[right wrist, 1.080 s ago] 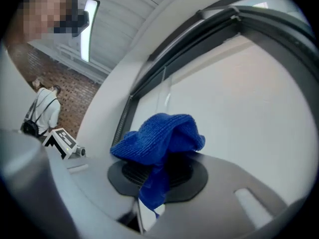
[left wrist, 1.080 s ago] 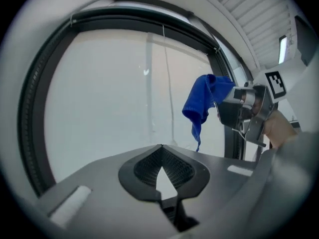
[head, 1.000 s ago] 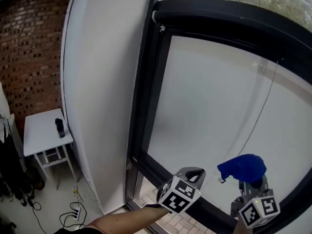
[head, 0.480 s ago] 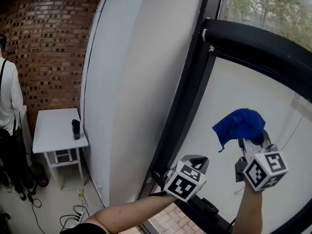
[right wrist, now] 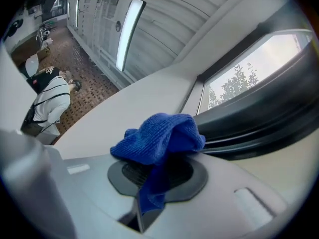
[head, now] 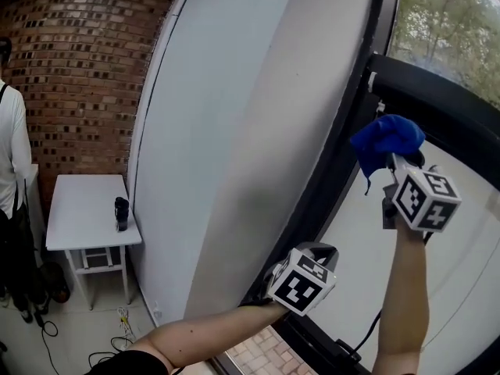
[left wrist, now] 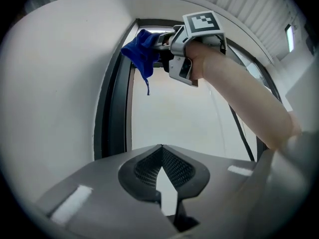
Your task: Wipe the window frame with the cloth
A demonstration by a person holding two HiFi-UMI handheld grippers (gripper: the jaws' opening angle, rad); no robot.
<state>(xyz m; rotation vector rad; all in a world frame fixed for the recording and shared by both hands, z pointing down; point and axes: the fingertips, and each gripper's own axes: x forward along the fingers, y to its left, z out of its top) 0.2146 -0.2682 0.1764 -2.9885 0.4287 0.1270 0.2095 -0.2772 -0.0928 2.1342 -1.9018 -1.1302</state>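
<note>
We are facing a tall window with a black window frame (head: 344, 158) set beside a curved white wall (head: 234, 131). Our right gripper (head: 400, 166) is raised high, its jaws pinching a fold of a blue microfibre cloth (head: 387, 137). Most of the cloth is bunched loosely above the jaw tips, right by the upper corner where the frame's upright meets a dark crossbar. We cannot tell whether it is touching the frame.

Our left gripper (head: 319, 250) hangs lower, near the foot of the upright. Its jaws are pressed together at the tips with nothing between them.

In our judgement the risk lies in the grip. Only a small tuck of cloth is caught, so dragging it along the frame could pull it free and drop it. If the bunch folds aside, the bare jaw tips could scrape the frame or glass.

Well off to the left, a person in white (head: 12, 155) stands near a small white table (head: 78, 209).
</note>
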